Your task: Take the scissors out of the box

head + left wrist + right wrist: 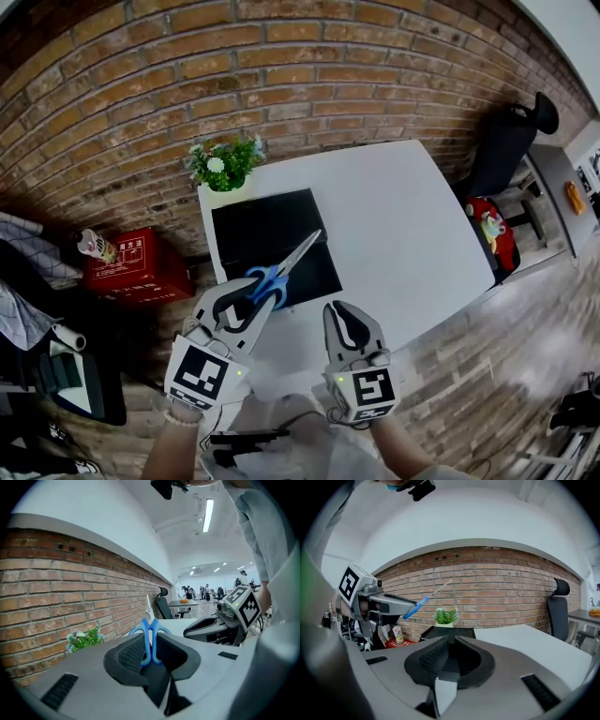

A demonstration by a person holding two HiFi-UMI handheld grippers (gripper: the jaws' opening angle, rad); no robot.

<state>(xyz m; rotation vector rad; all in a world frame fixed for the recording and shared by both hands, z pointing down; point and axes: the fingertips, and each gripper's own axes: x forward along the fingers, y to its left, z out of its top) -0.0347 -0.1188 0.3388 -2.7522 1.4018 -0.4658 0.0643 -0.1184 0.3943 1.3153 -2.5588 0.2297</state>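
Observation:
The scissors (pixel 272 277) have blue handles and silver blades that point up and away over the black box (pixel 281 230). My left gripper (pixel 255 302) is shut on the handles and holds the scissors in the air above the box's near edge. In the left gripper view the blue handles (pixel 151 631) sit pinched between the pads, with the blade tip rising behind them. My right gripper (pixel 349 311) hangs beside it on the right, shut with nothing in it. From the right gripper view the scissors (pixel 417 605) stick out of the left gripper at the left, above the box (pixel 450 631).
The box lies on a white table (pixel 403 216) against a brick wall. A small potted plant (pixel 225 164) stands at the table's far left corner. On the floor to the left is a red case (pixel 131 267). A black office chair (pixel 506 141) stands to the right.

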